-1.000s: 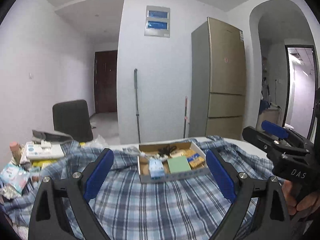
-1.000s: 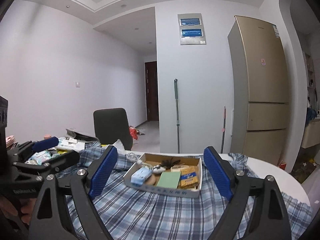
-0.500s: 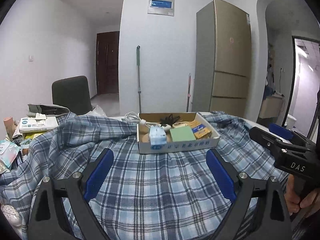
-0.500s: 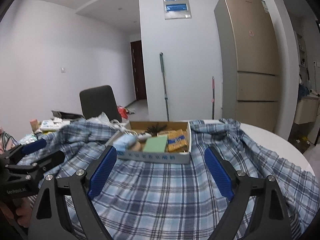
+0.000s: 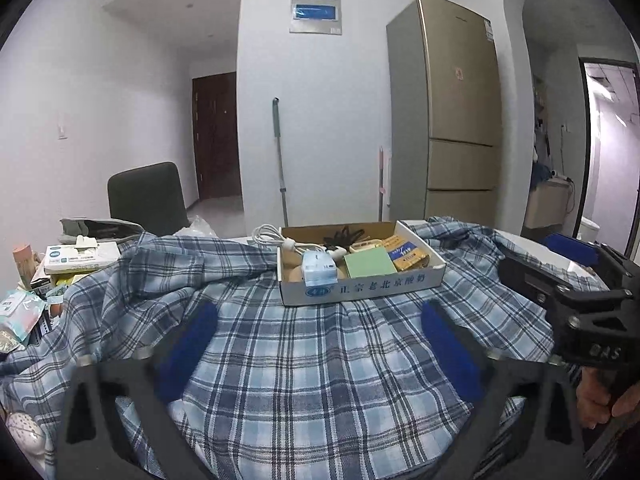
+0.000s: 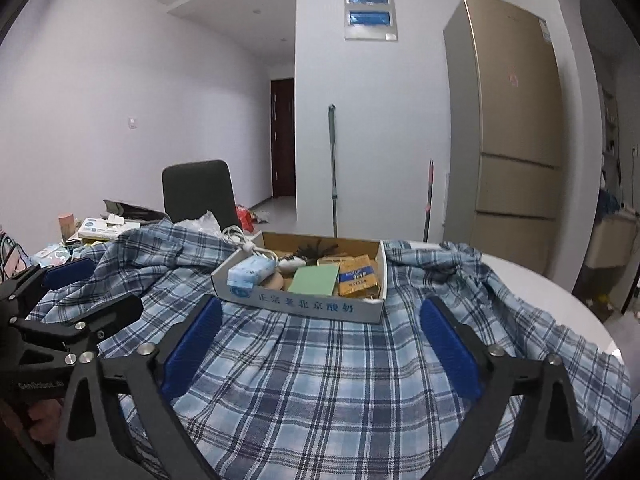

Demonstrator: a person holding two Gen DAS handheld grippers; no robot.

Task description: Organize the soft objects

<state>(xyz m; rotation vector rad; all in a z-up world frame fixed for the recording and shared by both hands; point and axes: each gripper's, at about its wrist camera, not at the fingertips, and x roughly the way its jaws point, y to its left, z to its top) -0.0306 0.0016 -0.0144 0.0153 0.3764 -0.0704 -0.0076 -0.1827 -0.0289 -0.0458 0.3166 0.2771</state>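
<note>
A blue and white plaid shirt (image 5: 320,380) lies spread over the table and fills the lower half of both views (image 6: 320,380). My left gripper (image 5: 319,312) hovers low over it, jaws opening, with only flat cloth below and nothing pinched between the blue pads (image 5: 188,348). Beside it my right gripper (image 6: 320,308) is likewise opening over the shirt, pads (image 6: 450,348) apart. Each gripper shows in the other's view: the right gripper (image 5: 572,292) at the right edge, the left gripper (image 6: 68,304) at the left edge. A hand (image 5: 596,400) holds the right gripper's handle.
A cardboard box (image 5: 360,290) of small items rests on the shirt's far part, also in the right wrist view (image 6: 304,306). Packets and boxes (image 5: 76,256) crowd the table's left side. A dark chair (image 5: 148,196) stands behind. The white table rim (image 6: 540,292) curves at right.
Both grippers have come down toward the shirt, which now fills more of each view. Their jaws stand a little wider than before.
</note>
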